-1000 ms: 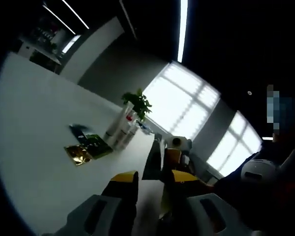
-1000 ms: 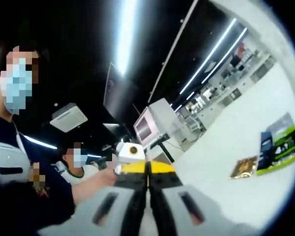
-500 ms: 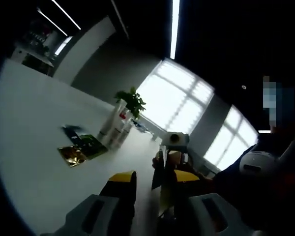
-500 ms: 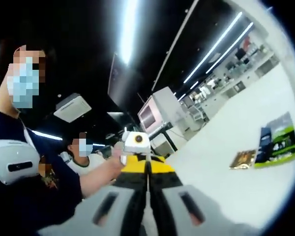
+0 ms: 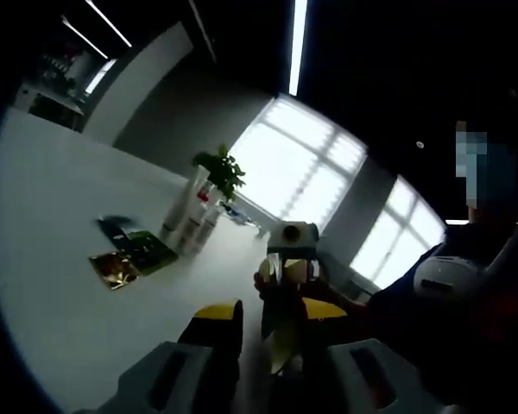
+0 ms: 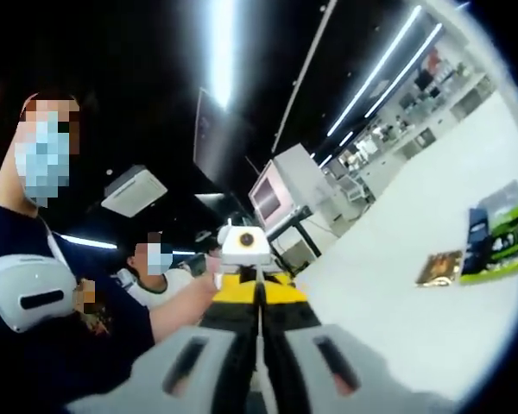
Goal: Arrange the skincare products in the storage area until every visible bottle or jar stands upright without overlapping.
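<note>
Several pale skincare bottles [image 5: 190, 226] stand upright in a tight group at the far side of the white table [image 5: 43, 259], well ahead of my left gripper [image 5: 271, 314]. Its yellow-tipped jaws stand apart, open, holding nothing. The right gripper [image 5: 287, 289] reaches into this view from the right, held in a hand, its tip showing between my left jaws. In the right gripper view, my right gripper [image 6: 259, 291] has its yellow tips pressed together, shut, with nothing visible between them. Just beyond it sits the left gripper [image 6: 238, 278].
A gold sachet [image 5: 112, 269], a green packet [image 5: 148, 250] and a dark packet [image 5: 112, 229] lie flat on the table near the bottles; the gold sachet [image 6: 440, 267] and green packet [image 6: 508, 241] also show to the right. A potted plant [image 5: 217, 169] stands behind the bottles. Two people are close by.
Both views have shifted with the hands. The two grippers have drawn closer together, each looming larger in the other's view. Bottles and packets have not moved on the table.
</note>
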